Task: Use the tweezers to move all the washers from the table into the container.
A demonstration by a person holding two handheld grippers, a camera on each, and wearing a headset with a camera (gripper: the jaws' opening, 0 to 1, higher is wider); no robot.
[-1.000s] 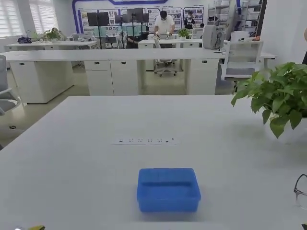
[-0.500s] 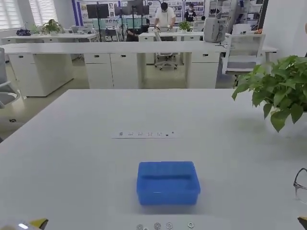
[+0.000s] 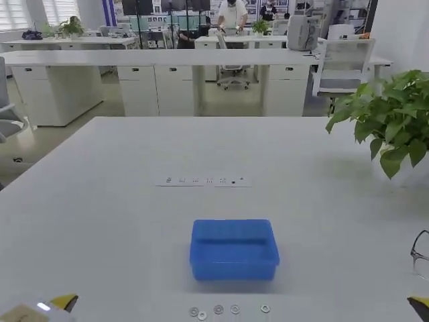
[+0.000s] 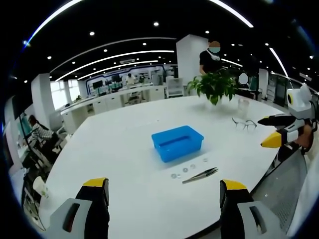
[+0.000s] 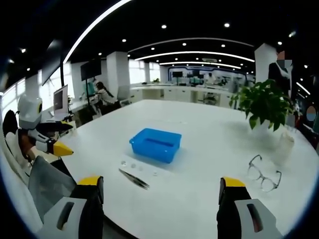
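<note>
A blue plastic container (image 3: 233, 249) sits mid-table, and several small metal washers (image 3: 218, 310) lie in a row just in front of it. The tweezers (image 4: 200, 175) rest on the table near the washers (image 4: 189, 168), nearer the table edge. My left gripper (image 4: 162, 188) is open and held back from the table edge, nothing between its jaws. My right gripper (image 5: 159, 188) is open too, likewise empty and off the table. From the right gripper view the tweezers (image 5: 133, 179) lie before the container (image 5: 155, 144). A yellow fingertip (image 3: 64, 302) pokes in at the bottom left of the head view.
A potted plant (image 3: 389, 131) stands at the table's right side, with a pair of glasses (image 5: 264, 177) lying near it. A strip of power sockets (image 3: 204, 180) is set into the table behind the container. Desks, chairs and people are far behind.
The head camera has tilted down, so the washers have come into sight below the container. Nothing on the table has moved. The yellow fingertip at the bottom left shows a little more.
</note>
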